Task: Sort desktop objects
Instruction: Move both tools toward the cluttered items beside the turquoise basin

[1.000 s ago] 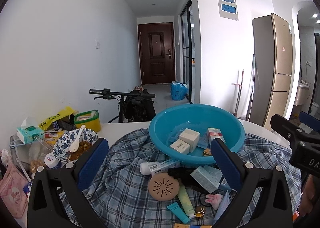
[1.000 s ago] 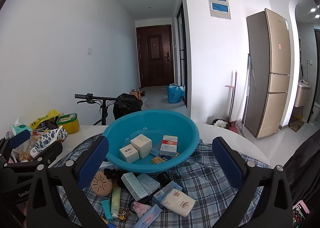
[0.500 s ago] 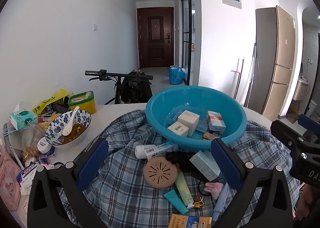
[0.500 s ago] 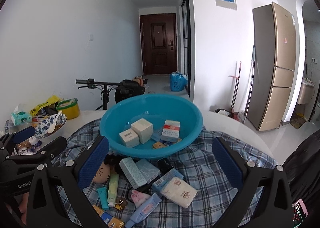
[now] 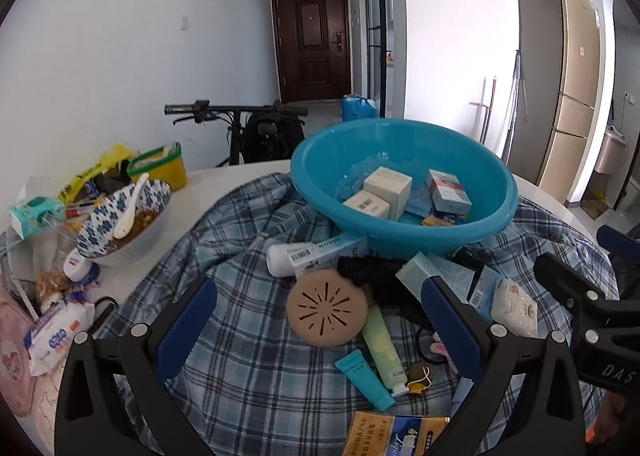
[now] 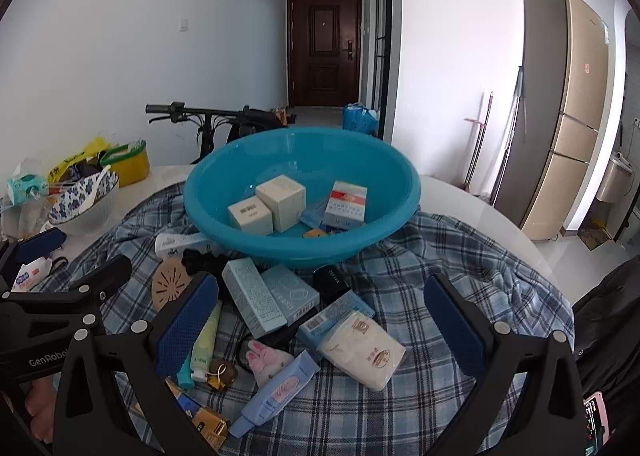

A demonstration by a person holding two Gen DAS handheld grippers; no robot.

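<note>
Clutter fills the left wrist view: the left gripper (image 5: 318,326) hangs with its blue pads spread wide and nothing between them, above a tan round disc (image 5: 327,308) lying on the plaid cloth (image 5: 224,256). Just beyond the disc sits a white tube (image 5: 308,254), touching the foot of the blue basin (image 5: 404,234), which holds two cream boxes (image 5: 387,186) and a red-and-white box (image 5: 448,191). A pale green tube (image 5: 383,348) and a teal tube (image 5: 364,378) lie near the cloth's near edge. A patterned bowl (image 5: 120,215) with a spoon stands on the bare table (image 5: 208,191) towards its left edge.

In the right wrist view, the right gripper (image 6: 320,326) is likewise spread and empty, over a white tissue pack (image 6: 364,350) beside light blue boxes (image 6: 256,296). A lavender tube (image 6: 276,392) lies near the cloth's front edge; the basin sits farther back at the middle.
</note>
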